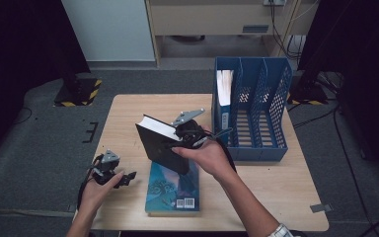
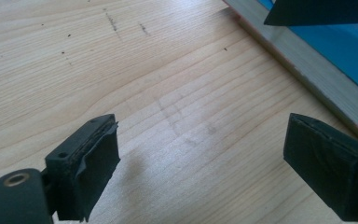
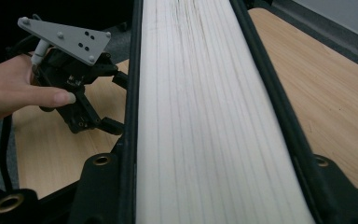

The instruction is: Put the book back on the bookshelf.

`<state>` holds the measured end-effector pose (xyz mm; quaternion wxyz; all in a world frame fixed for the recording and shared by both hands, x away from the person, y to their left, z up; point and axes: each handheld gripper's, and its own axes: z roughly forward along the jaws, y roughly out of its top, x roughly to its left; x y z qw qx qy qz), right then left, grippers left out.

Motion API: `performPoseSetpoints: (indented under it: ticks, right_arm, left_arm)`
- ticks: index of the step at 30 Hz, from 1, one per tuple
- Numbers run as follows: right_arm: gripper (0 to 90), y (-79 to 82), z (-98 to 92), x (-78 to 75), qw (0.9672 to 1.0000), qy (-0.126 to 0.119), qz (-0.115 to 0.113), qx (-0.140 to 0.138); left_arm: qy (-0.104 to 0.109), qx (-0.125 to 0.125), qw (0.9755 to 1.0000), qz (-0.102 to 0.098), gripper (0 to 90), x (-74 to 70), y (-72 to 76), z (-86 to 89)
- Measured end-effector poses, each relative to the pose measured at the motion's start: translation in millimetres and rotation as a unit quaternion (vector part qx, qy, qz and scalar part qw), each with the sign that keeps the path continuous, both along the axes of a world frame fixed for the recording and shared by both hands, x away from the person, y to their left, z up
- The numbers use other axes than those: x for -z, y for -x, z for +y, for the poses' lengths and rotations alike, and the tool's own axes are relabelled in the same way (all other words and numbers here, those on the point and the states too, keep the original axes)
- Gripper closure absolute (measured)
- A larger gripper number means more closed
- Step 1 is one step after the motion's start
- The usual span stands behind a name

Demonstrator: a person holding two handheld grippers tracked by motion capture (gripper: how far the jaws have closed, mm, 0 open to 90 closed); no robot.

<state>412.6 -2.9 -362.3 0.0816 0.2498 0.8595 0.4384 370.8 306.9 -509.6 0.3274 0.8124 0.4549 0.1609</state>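
Grey carpet floor (image 1: 39, 148), pale wall panel (image 1: 106, 29), wooden desk (image 1: 217, 15) behind.

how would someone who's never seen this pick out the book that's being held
Start at the blue file rack on the wooden table; just left of it the right gripper holds a black book tilted in the air. Unlike the teal book lying flat beneath it, its cover is plain black.

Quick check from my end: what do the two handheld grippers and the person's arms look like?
Both are black. The left gripper and right gripper each carry a grey three-cornered plate and a black cable. Padded black blocks tip the left gripper's jaws. Forearms are bare; a pale band sits at the right wrist.
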Motion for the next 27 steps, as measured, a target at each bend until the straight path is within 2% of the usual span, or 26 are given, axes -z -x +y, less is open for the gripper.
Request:
performPoseSetpoints:
  ticks: [5,22,27]
  right_arm:
    - [48.4,-1.5,-1.1,-0.1,1.0,-0.003,0.003,0.001]
    - [49.6,-1.3,-2.1,0.0,0.9999,-0.01,0.003,0.005]
    - [50.2,-7.8,-5.8,0.0,0.9988,-0.03,0.028,0.029]
  left_arm:
    - [0.001,-0.003,1.0,0.007,9.7,3.0,0.0,2.0]
    - [0.004,-0.004,0.9999,0.014,9.9,5.2,-0.1,3.7]
    - [0.006,-0.006,0.9999,0.015,9.9,5.3,0.0,4.7]
